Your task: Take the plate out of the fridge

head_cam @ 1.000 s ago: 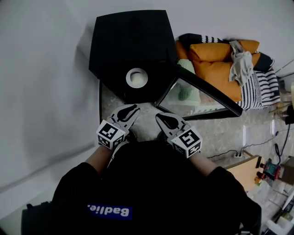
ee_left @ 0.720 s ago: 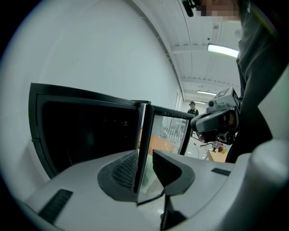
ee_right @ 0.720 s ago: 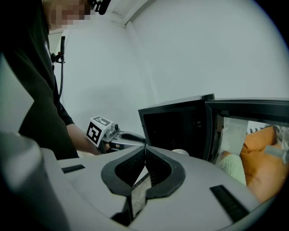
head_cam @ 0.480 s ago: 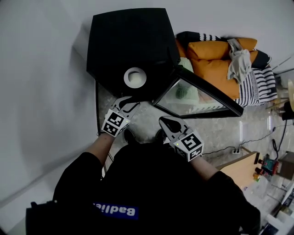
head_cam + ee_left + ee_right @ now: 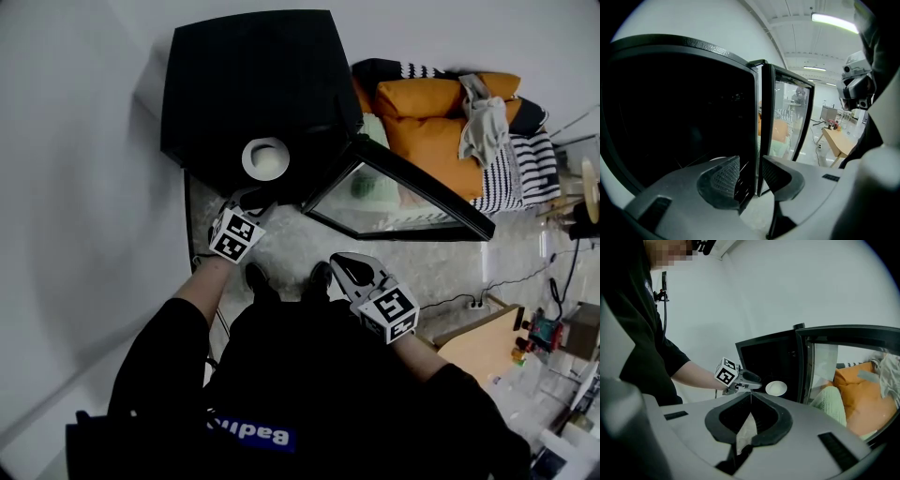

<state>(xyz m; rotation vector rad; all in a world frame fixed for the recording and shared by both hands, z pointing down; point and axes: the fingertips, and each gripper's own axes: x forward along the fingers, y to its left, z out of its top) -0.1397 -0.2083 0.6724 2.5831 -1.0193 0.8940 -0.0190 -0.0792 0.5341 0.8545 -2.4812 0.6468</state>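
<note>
The black fridge [image 5: 253,84] stands against the wall with its glass door [image 5: 403,192] swung open to the right. A small white plate [image 5: 265,157] lies at its open front, also showing as a pale disc, the plate [image 5: 776,388], in the right gripper view. My left gripper [image 5: 255,197] is just short of the plate and its jaws have just been opening. In the left gripper view the left gripper [image 5: 750,176] is open with nothing held, and the fridge's front edge [image 5: 757,131] shows through the gap. My right gripper [image 5: 339,260] hangs back by the door, shut and empty.
An orange-cushioned sofa [image 5: 441,117] with a striped blanket [image 5: 525,178] stands behind the open door. A wooden table [image 5: 478,342] is at the lower right, and a cable [image 5: 525,281] runs across the speckled floor. A white wall closes the left side.
My left gripper has moved forward and down toward the plate and its jaws have opened. The right gripper has drifted slightly back, still shut.
</note>
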